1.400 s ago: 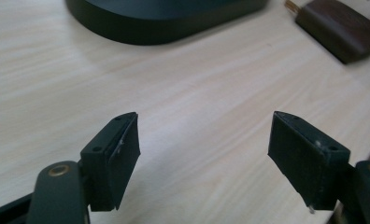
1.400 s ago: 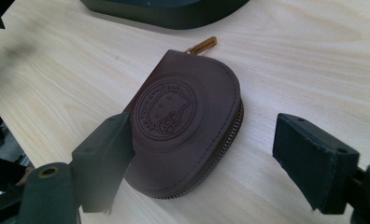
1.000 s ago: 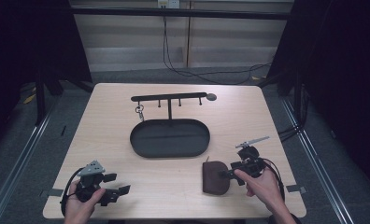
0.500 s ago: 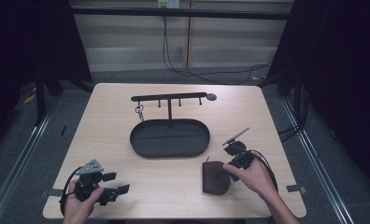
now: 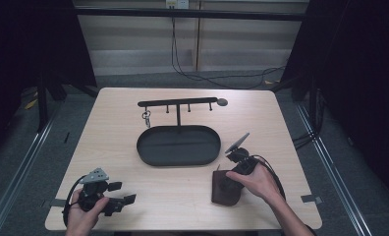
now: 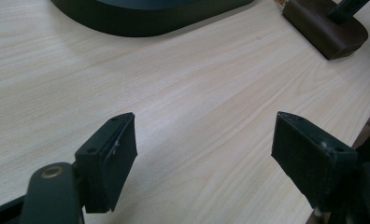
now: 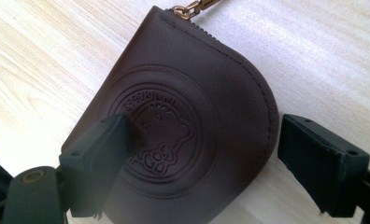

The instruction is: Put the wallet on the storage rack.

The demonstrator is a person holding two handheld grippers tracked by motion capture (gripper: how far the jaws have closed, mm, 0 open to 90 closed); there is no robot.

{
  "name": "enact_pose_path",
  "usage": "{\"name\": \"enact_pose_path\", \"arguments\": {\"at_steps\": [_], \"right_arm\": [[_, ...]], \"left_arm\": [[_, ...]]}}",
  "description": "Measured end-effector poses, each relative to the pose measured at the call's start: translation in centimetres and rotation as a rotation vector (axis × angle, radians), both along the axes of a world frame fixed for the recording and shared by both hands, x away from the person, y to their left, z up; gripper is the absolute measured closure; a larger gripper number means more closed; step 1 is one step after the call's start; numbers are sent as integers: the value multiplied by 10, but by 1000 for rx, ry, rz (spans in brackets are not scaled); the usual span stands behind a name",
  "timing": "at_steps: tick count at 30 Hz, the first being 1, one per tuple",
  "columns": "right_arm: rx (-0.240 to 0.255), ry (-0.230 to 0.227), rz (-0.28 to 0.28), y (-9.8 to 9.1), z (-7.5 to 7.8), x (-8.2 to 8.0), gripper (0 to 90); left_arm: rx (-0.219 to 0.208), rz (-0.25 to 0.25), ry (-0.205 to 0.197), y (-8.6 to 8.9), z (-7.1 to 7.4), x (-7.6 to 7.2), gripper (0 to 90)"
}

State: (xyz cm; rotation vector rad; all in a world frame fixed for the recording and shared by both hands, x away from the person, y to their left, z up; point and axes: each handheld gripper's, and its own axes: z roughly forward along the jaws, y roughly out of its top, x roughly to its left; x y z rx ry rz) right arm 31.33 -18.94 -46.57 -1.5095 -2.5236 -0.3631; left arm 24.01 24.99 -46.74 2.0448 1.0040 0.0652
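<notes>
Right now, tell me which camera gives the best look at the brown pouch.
The right gripper view: the brown pouch lies close up between the open jaws, showing its embossed round emblem, stitching and brass zipper pull. The high view shows it small, partly under the right gripper. The left gripper view catches one end at the top right corner.

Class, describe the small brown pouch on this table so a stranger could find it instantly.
Start at the oval black tray mid-table, then look toward the near right edge, under the right gripper. There lies the brown leather pouch: curved, zipped, with an embossed round cartoon emblem, the table's only brown thing.
</notes>
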Motion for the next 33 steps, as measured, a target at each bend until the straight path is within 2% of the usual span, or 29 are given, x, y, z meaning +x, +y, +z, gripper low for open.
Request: {"name": "enact_pose_path", "arguments": {"at_steps": [3,8,12,22,28,31,32,33], "right_arm": [[-8,24,7,2,-2,4,140],[31,71,9,1,-6,11,136],[49,80,19,1,-5,12,192],[12,74,13,5,0,12,245],[28,72,-16,-2,3,14,345],[20,57,-19,-2,5,14,392],[24,54,-17,-2,6,14,480],[39,40,-26,-3,10,15,506]], "left_arm": [[1,-4,-4,0,0,0,221],[-1,-7,-4,0,0,0,221],[0,-8,-2,0,0,0,221],[-2,-14,-14,-1,2,-1,221],[-4,-13,-14,1,2,-1,221],[-9,-12,-13,1,2,-1,221],[-6,-10,-13,1,2,-1,221],[-1,-13,-11,1,2,-1,221]]}}
